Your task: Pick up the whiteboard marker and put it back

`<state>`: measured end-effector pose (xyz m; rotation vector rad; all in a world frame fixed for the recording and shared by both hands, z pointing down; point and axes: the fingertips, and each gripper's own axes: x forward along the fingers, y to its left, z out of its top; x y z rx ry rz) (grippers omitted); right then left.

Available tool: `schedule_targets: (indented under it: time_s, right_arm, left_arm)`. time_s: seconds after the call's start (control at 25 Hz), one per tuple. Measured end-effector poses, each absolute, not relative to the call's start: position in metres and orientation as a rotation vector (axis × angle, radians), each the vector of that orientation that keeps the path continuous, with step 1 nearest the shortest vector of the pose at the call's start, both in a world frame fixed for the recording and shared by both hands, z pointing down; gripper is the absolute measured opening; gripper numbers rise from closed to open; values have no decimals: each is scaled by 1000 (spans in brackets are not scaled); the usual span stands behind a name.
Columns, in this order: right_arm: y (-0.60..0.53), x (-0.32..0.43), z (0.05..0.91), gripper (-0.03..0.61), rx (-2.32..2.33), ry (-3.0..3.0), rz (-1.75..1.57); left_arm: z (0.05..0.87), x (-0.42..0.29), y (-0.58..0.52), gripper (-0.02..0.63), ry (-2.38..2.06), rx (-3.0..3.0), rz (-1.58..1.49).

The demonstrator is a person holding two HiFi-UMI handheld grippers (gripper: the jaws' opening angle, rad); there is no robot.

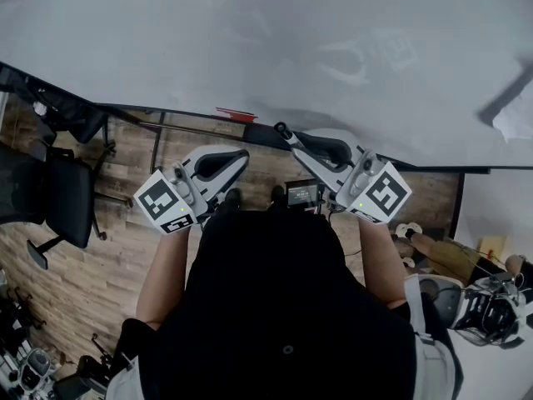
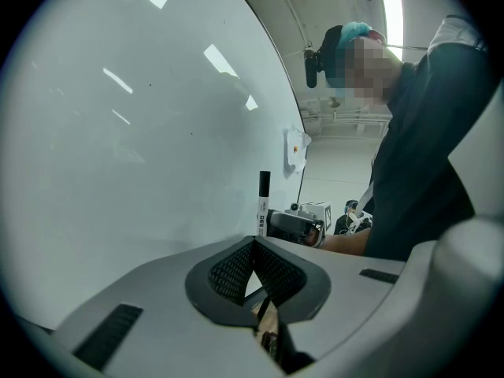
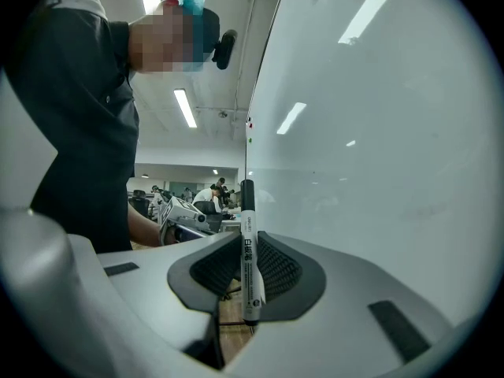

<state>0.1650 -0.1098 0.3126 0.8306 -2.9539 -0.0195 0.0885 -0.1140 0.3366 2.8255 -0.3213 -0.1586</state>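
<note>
The whiteboard marker [image 3: 249,268], white with a black cap, stands upright between the pads of my right gripper [image 3: 248,241], which is shut on it. In the head view the right gripper [image 1: 323,150] is held just below the whiteboard [image 1: 250,40], with the marker's [image 1: 282,129] capped end pointing at the board's lower edge. My left gripper [image 1: 226,162] is beside it, about level, shut with nothing between its pads. From the left gripper [image 2: 253,244] view the marker [image 2: 264,201] rises out of the right gripper [image 2: 296,225], close to the board [image 2: 142,132].
A red pen-like object [image 1: 236,114] lies along the whiteboard's bottom ledge. A white eraser-like item [image 2: 296,150] hangs on the board. A black office chair [image 1: 58,194] stands on the wooden floor at the left, and the person's dark torso [image 1: 283,307] fills the lower middle.
</note>
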Motion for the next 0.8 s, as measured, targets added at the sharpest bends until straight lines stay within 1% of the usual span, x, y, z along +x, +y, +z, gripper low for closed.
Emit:
schedule_targets:
  time_s: [0.28,0.8]
  right_arm:
    - [-121,155,318,74,881,-2885,-19]
    - [-131,140,350,74,844,-2683,-176]
  left_arm:
    - [339,84,-116,12,-333,2819,-162]
    - [341,68,-116,12,-376,2812,-152]
